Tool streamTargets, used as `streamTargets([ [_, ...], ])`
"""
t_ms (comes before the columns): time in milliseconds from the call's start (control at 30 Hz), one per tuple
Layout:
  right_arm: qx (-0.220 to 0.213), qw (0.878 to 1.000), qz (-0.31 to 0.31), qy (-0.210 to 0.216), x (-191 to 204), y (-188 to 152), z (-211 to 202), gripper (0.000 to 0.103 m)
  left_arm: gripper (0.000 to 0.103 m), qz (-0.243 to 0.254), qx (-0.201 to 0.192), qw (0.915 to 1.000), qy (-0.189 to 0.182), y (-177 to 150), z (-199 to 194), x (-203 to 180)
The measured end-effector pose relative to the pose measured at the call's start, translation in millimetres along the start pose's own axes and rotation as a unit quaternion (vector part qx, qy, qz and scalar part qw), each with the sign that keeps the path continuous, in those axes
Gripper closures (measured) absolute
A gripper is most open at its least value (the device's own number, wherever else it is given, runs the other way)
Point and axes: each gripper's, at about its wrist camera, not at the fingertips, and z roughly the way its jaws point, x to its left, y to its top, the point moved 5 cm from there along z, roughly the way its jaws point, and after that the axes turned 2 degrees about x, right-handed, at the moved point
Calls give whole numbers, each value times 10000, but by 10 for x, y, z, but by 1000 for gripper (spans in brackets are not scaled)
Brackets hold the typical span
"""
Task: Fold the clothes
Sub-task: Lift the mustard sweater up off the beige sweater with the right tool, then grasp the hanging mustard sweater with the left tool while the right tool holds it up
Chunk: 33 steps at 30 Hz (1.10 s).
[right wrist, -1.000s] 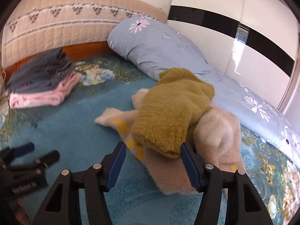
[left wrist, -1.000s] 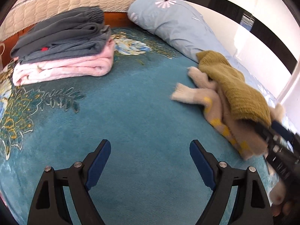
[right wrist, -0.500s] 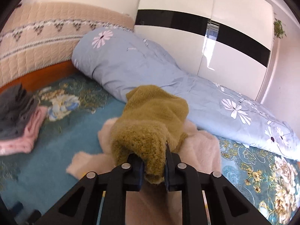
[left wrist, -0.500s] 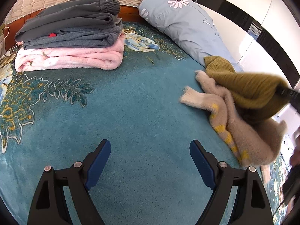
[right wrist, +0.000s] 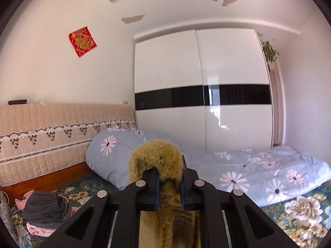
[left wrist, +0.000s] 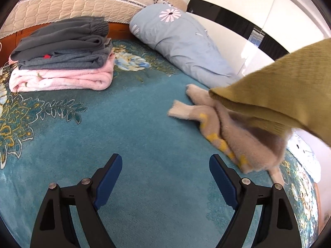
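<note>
Your right claw point(right wrist: 168, 183) is clamped on the olive sweater point(right wrist: 157, 157), raised above the bed point(left wrist: 144, 144).
Your left claw point(left wrist: 165, 177) hangs spread wide over bare blanket; the beige sweater point(left wrist: 238, 132) lies just under the olive one (folded stack point(left wrist: 62, 55) sits near the headboard).

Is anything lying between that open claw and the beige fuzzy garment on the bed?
Nothing visible. Only bare teal bedspread lies between the open left claw and the beige garment. The olive sweater, held up by the right claw, hangs over its far part.
</note>
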Motion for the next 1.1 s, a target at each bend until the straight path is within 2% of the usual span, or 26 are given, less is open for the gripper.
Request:
streamTargets([
  [100, -390, 9984, -223, -336, -244, 351, -536, 88, 17, 102, -74, 9998, -136, -53, -55, -72],
  [300, -866, 9889, -381, -1146, -730, 901, -1362, 88, 16, 327, -127, 9988, -335, -196, -172, -161],
  [367, -785, 9910, -614, -895, -635, 943, -1458, 87, 16, 326, -114, 9985, -423, -234, -198, -163],
  [433, -575, 9916, -956, -658, -405, 836, -1419, 87, 16, 305, -111, 9982, -497, -268, -221, -153],
  [533, -100, 9889, -1482, -103, 71, 396, -1142, 87, 16, 219, -139, 9983, -527, -299, -260, -96],
  [633, 482, 9801, -1845, 543, 553, -317, -859, 87, 17, -8, -153, 9979, -621, -294, -299, 18],
  [767, 1387, 9637, -1899, 1263, 1004, -1385, -464, 87, 16, -520, -111, 9956, -771, -273, -303, 219],
  [900, 2093, 9540, -1578, 1457, 1250, -2172, 30, 87, 16, -698, -41, 9940, -836, -274, -274, 282],
  [1000, 2380, 9536, -1020, 1537, 1273, -2519, 239, 87, 10, -690, -23, 9940, -845, -270, -264, 278],
  [1100, 2729, 9452, -999, 1486, 1439, -2762, 412, 86, 9, -709, 19, 9937, -869, -278, -252, 286],
])
